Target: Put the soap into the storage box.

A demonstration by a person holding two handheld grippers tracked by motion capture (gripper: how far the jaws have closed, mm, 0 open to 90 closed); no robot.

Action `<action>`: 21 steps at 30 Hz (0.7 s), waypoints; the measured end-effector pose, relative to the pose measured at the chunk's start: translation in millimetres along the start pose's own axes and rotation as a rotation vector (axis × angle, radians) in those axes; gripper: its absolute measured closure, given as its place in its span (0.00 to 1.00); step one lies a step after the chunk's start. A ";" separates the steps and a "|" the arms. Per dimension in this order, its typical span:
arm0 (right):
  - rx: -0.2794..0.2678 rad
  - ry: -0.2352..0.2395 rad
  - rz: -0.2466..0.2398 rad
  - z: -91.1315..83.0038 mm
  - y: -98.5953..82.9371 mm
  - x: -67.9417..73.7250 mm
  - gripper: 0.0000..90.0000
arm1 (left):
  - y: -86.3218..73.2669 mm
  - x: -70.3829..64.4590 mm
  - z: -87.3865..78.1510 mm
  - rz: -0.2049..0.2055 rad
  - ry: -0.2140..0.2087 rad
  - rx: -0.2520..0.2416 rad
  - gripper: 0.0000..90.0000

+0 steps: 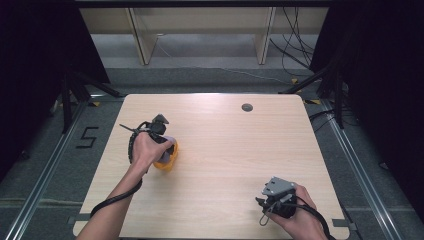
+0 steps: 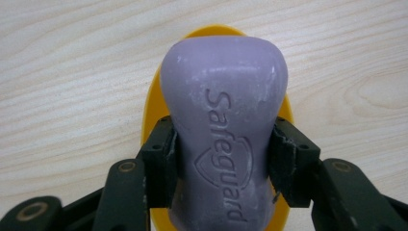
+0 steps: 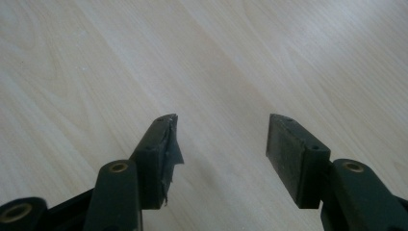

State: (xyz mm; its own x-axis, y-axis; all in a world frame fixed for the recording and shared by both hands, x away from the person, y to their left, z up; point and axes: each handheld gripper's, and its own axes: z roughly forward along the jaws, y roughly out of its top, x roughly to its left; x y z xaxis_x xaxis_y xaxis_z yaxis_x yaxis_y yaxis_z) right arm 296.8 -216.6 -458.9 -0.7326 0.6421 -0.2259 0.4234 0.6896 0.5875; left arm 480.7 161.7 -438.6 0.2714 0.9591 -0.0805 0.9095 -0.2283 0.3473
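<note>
Pinching the purple soap bar [image 2: 223, 139], the left hand-held gripper [image 2: 223, 166] seemingly overhangs a yellow dish [image 2: 153, 103].

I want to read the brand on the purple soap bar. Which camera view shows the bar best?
The left gripper view: the purple soap bar sits close up, clamped between the black jaws above a yellow dish, with "Safeguard" readable. In the high view only a small purple edge shows beside the left hand.

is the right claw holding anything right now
No, the right claw stands open in its own view, with bare wooden table between its jaws.
</note>
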 end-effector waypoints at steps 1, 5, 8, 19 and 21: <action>-0.001 -0.003 -0.001 -0.1 0.0 -0.1 0.50 | 0.2 0.2 0.9 0.004 0.002 0.009 0.54; 0.000 0.000 0.001 0.0 0.0 0.1 0.50 | 0.4 0.0 2.1 0.003 0.007 0.009 0.54; 0.000 -0.003 0.000 -0.1 0.0 0.0 0.50 | 0.5 -0.2 3.6 0.001 0.007 0.004 0.54; 0.000 -0.003 -0.001 -0.1 0.0 0.0 0.50 | 1.4 -1.7 7.9 0.008 0.013 0.010 0.54; 0.001 0.001 0.000 0.1 -0.1 0.0 0.50 | 1.6 -1.7 9.2 0.003 0.012 0.010 0.54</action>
State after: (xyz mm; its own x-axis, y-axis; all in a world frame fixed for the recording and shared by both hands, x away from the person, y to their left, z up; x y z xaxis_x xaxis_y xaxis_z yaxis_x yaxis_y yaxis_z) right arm 296.8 -216.6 -459.0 -0.7332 0.6416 -0.2253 0.4236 0.6901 0.5868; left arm 484.6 158.2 -446.5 0.2710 0.9602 -0.0684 0.9116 -0.2331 0.3387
